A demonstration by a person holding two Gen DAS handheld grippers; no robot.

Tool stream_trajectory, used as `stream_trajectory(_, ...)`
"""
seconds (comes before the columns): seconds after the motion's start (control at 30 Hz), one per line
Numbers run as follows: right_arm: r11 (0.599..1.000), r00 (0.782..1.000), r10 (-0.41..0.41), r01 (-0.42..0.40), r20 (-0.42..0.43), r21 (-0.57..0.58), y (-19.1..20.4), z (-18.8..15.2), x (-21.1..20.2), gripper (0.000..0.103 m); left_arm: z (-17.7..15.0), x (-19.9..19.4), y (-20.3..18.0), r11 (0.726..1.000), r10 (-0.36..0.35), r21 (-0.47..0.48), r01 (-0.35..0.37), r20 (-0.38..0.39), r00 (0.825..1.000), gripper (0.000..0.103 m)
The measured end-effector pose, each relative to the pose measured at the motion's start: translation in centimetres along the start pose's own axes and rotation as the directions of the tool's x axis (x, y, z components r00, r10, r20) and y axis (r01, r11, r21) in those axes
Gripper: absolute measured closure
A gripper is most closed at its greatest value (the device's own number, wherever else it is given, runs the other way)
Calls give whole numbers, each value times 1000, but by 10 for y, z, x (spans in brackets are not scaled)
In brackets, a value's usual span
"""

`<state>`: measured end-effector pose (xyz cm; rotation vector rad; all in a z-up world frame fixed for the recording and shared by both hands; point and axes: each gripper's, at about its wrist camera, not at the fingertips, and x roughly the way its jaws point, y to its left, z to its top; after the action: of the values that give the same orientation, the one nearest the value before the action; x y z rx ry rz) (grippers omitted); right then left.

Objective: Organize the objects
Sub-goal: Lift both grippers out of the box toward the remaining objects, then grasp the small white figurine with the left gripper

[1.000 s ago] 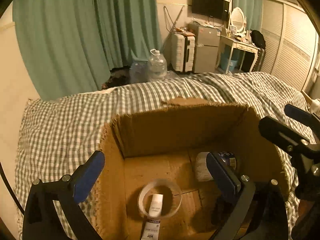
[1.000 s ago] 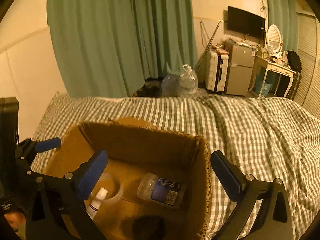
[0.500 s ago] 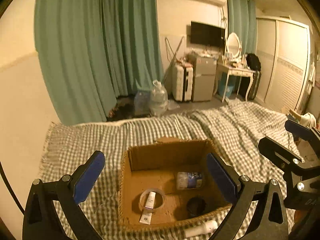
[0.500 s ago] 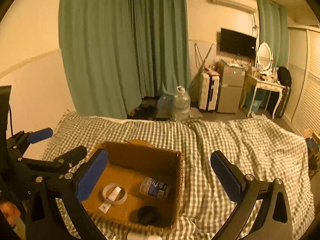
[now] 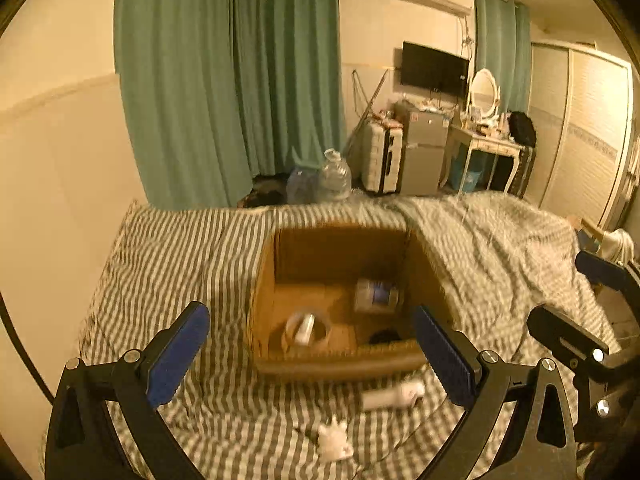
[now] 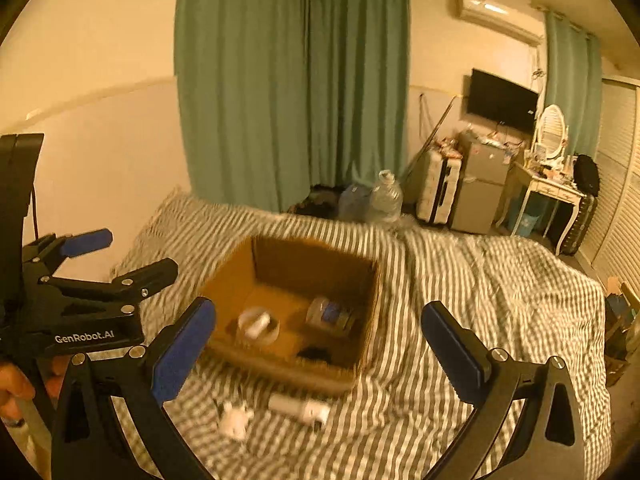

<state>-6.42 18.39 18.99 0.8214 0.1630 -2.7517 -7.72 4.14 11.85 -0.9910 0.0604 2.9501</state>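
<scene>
An open cardboard box (image 5: pixel 264 280) (image 6: pixel 224 280) sits on the checked bedspread. Inside lie a tape roll (image 5: pixel 306 330) (image 6: pixel 258 326) with a small white tube in it, a clear jar with a blue label (image 5: pixel 376 295) (image 6: pixel 330 314) and a dark round object (image 5: pixel 385 337) (image 6: pixel 316 354). In front of the box lie a white bottle (image 5: pixel 392 396) (image 6: pixel 298 406) and a small crumpled white item (image 5: pixel 334 438) (image 6: pixel 236 420). My left gripper (image 5: pixel 310 354) and my right gripper (image 6: pixel 318 352) are both open and empty, held back above the bed's near side.
The checked bedspread (image 5: pixel 160 264) (image 6: pixel 500 300) covers the whole bed. Green curtains (image 5: pixel 228 80), water jugs (image 5: pixel 334 176), a suitcase (image 5: pixel 380 160), a small fridge and a dressing table stand beyond the bed. The left gripper shows at the left edge of the right wrist view (image 6: pixel 92 272).
Both grippers have pulled back and up from the box, which now looks smaller. The white bottle and crumpled item in front of it have come into view.
</scene>
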Motion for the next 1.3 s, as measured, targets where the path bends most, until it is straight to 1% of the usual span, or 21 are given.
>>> stream_trajectory(0.1,1000,999,9,-10,-46,-24,-3,-38,20,1,-40,22,-8,1000,27,14,-26,-39,999,0)
stream_trajectory(0.17,999,997,14,-17,-82,-34,-8,-64,38,1,-66,42,-10,1000,27,4,-27,-93,995,0)
stream_trajectory(0.27,999,989,29,-34,-145,-30,-21,-102,72,1,-103,72,-11,999,27,-30,-33,-164,986,0)
stream_trajectory(0.33,999,982,35,-39,-184,-18,-29,-122,92,1,-126,93,-14,998,44,-32,-52,-209,977,0)
stream_trajectory(0.37,999,979,40,-43,-199,-9,-33,-127,99,0,-138,103,-16,998,48,-31,-57,-234,971,0)
stream_trajectory(0.47,997,970,72,-62,-230,51,-42,-147,121,0,-172,130,-24,999,29,-35,-41,-302,953,0)
stream_trajectory(0.5,996,967,79,-66,-241,59,-42,-152,128,0,-178,136,-25,999,25,-34,-37,-317,948,0)
stream_trajectory(0.53,996,967,77,-64,-244,60,-43,-156,132,0,-187,144,-29,999,24,-21,-33,-336,941,0)
stream_trajectory(0.6,997,963,72,-60,-260,52,-42,-164,141,1,-197,153,-39,999,29,29,-20,-351,936,0)
stream_trajectory(0.67,997,958,69,-60,-279,39,-39,-169,148,1,-205,161,-48,998,13,63,11,-368,930,6)
stream_trajectory(0.7,998,956,68,-61,-286,33,-38,-173,151,1,-208,167,-50,998,5,66,22,-381,925,16)
stream_trajectory(0.73,998,953,66,-61,-296,29,-37,-175,154,1,-211,172,-52,997,4,76,29,-405,914,32)
stream_trajectory(0.77,998,949,65,-60,-308,26,-34,-178,157,1,-216,177,-53,996,6,85,34,-424,906,42)
stream_trajectory(0.8,998,947,63,-58,-317,25,-31,-180,159,1,-221,180,-53,995,-5,85,48,-442,897,49)
stream_trajectory(0.87,998,944,58,-56,-324,17,-28,-182,161,1,-221,177,-52,996,-18,74,56,-434,901,49)
stream_trajectory(0.93,998,944,54,-55,-325,6,-25,-182,162,1,-218,170,-51,996,-25,67,58,-417,908,49)
stream_trajectory(1.03,998,946,58,-61,-319,0,-21,-181,161,1,-208,147,-49,996,-46,51,69,-358,933,49)
stream_trajectory(1.1,997,948,72,-74,-310,8,-19,-180,159,1,-197,130,-44,996,-71,26,83,-319,945,49)
stream_trajectory(1.17,996,950,89,-89,-298,16,-16,-178,158,1,-185,115,-37,996,-75,15,83,-279,957,49)
stream_trajectory(1.27,995,948,99,-97,-302,20,-10,-175,163,1,-166,108,-16,997,-75,-8,75,-241,968,49)
stream_trajectory(1.3,994,945,107,-104,-309,28,-8,-175,166,1,-158,111,-10,997,-74,-12,73,-239,968,49)
